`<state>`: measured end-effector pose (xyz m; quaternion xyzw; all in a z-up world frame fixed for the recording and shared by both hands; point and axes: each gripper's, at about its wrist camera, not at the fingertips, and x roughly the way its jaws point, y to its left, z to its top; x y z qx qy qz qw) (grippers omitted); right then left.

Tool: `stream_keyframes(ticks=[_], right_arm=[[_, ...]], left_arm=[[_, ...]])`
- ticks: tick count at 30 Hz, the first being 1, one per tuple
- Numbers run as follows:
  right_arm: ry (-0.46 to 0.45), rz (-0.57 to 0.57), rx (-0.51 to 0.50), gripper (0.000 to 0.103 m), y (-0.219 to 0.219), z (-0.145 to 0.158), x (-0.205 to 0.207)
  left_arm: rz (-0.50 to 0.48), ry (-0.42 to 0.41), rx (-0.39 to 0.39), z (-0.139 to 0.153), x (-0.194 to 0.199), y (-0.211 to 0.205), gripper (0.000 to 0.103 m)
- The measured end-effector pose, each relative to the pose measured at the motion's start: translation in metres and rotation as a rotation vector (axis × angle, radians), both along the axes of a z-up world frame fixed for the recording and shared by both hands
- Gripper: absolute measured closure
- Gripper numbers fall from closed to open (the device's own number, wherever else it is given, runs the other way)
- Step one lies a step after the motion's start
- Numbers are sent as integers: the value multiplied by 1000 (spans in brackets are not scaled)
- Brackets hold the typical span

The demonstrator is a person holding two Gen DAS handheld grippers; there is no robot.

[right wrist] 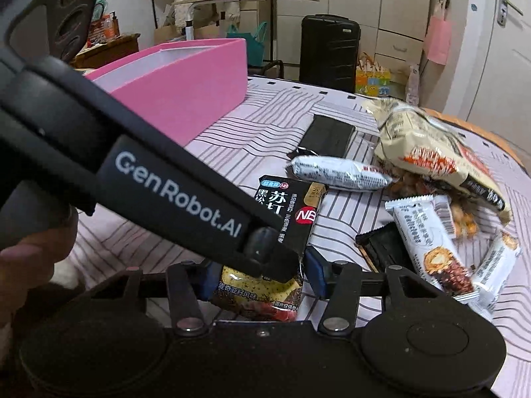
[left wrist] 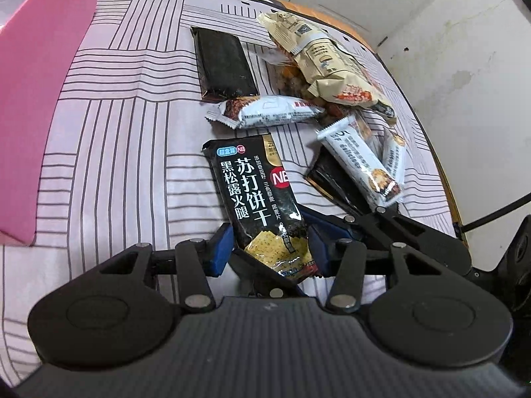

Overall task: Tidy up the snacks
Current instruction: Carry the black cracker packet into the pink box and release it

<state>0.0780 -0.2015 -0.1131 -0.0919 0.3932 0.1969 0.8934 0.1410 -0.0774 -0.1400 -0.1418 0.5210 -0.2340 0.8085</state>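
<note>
The black soda cracker packet sits right between the left gripper jaws, near end pinched. Right gripper jaws are spread around that end too, not clamping. Other snacks are piled further out ahead.
</note>
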Motion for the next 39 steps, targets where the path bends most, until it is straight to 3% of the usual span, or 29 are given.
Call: stream_keyframes(ticks=[8, 25, 33, 39], right_arm=[[10, 77, -10, 46, 15, 34, 4], [-53, 276, -54, 47, 78, 119, 22], [-64, 346, -10, 47, 131, 120, 45], [-35, 416, -4, 47, 169, 95, 71]], left_arm=[[1, 11, 19, 33, -18, 10, 55], [90, -83, 39, 127, -37, 67, 55], [209, -121, 32, 145, -33, 122, 54], [311, -102, 35, 129, -11, 173, 54]])
